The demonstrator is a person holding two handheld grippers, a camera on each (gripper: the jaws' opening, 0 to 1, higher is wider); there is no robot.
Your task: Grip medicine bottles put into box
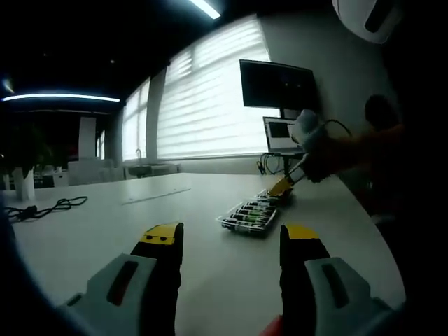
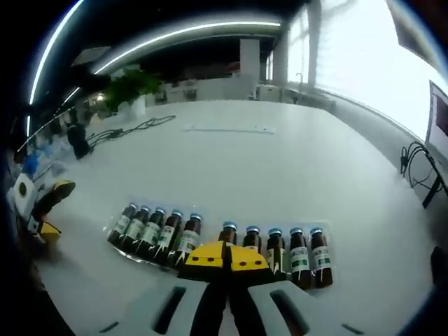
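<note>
While the bottles lie in a row in a clear tray on the table, the right claw sits pressed together at the row's near edge. Well back from them, the left claw is spread, holding nothing. Cables lie farther off.

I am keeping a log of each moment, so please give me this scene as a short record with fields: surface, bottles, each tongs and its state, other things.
surface: white table
bottles: ten small dark medicine bottles with blue caps, lying side by side in a clear tray, split in two groups of five
left tongs: open, above bare table, apart from the tray
right tongs: jaws together, tips at the bottles; whether one is gripped cannot be told
other things: black cable, plant, monitor, laptop
</note>
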